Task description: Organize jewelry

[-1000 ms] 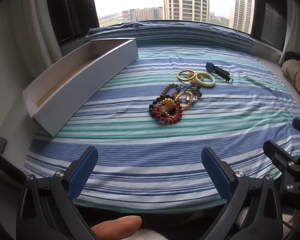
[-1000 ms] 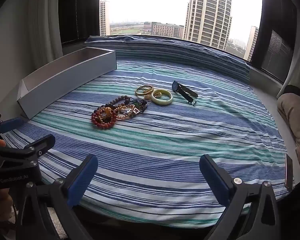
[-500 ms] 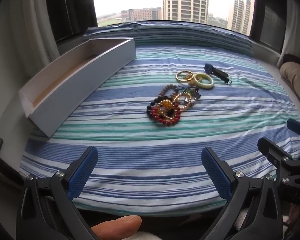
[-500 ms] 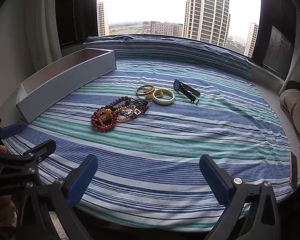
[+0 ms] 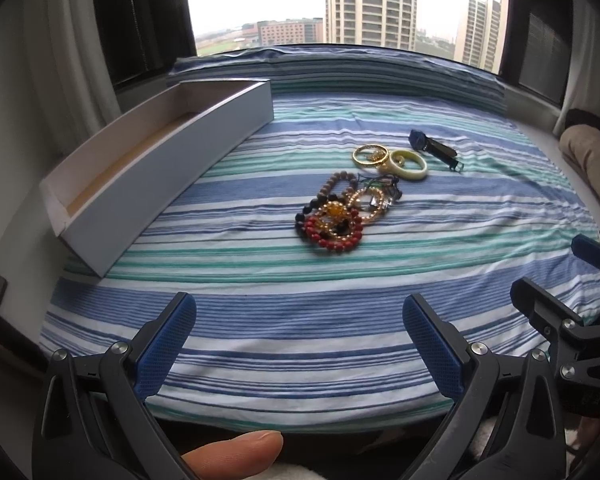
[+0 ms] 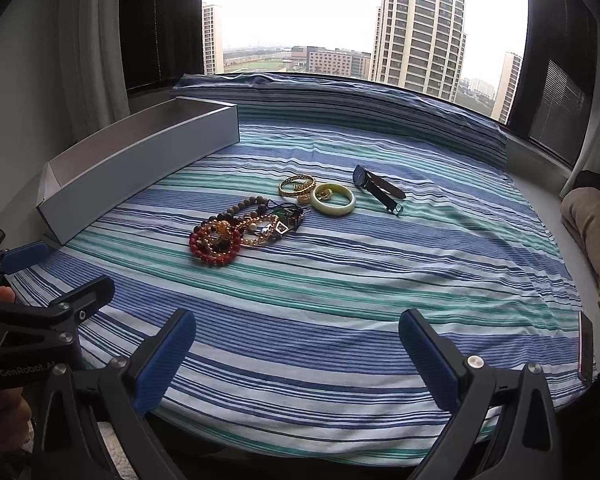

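A heap of bead bracelets (image 5: 338, 216) (image 6: 236, 232), red, brown and amber, lies mid-way across the striped cloth. Behind it sit a gold bangle (image 5: 371, 155) (image 6: 297, 185), a pale jade bangle (image 5: 407, 165) (image 6: 334, 199) and a dark wristwatch (image 5: 434, 149) (image 6: 376, 186). A long open white box (image 5: 168, 168) (image 6: 140, 164) stands at the left, nothing showing inside. My left gripper (image 5: 300, 340) is open over the cloth's near edge, well short of the jewelry. My right gripper (image 6: 296, 344) is open too, also near the front edge. Each gripper shows at the side of the other's view.
The striped cloth (image 5: 300, 280) covers a wide window ledge with its front edge just under the grippers. A beige bundle (image 6: 592, 232) lies at the far right. A phone-like slab (image 6: 585, 346) rests at the right edge. A thumb (image 5: 236, 454) shows at the bottom.
Both grippers have drifted slightly forward and up, so the jewelry and box sit a little lower and nearer in view. Both stay open and nothing on the cloth has moved.
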A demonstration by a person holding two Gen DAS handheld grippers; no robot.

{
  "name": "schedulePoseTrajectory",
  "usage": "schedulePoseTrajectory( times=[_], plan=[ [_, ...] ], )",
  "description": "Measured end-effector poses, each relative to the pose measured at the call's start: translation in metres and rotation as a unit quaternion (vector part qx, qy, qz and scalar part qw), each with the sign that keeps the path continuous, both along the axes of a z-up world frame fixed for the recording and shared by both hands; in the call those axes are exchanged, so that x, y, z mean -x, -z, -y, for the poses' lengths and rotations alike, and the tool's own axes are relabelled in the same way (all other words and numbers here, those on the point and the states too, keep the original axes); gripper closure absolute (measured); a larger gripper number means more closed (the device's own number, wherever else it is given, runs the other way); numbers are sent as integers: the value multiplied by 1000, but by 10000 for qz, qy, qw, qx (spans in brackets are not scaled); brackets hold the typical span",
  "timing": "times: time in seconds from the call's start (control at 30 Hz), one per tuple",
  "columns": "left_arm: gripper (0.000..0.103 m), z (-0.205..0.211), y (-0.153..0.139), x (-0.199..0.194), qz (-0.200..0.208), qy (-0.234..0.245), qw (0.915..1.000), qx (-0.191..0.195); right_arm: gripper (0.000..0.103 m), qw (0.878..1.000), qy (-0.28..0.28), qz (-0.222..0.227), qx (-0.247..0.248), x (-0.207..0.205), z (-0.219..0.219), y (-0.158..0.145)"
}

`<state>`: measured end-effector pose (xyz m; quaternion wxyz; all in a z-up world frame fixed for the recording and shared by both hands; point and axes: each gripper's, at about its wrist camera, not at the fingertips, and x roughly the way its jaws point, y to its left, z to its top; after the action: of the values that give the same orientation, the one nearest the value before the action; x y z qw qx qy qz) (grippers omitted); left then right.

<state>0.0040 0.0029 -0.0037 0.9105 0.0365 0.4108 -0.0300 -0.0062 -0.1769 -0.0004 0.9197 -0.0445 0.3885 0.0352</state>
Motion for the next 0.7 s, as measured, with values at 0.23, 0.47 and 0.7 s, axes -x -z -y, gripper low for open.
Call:
schedulePoseTrajectory(
  times=[0.23, 0.47, 0.7],
  plan=[
    [0, 4, 1, 1, 27, 49, 10000, -44, 0, 10000, 24, -13, -37, -1, 2, 0],
    [0, 5, 3, 0, -4, 77, 10000, -42, 0, 10000, 42, -39, -58, -1, 3, 2],
    [0, 4, 2, 2, 10, 64, 10000, -27, 0, 9999, 81, -7, -77, -1, 6, 1]
  ],
)
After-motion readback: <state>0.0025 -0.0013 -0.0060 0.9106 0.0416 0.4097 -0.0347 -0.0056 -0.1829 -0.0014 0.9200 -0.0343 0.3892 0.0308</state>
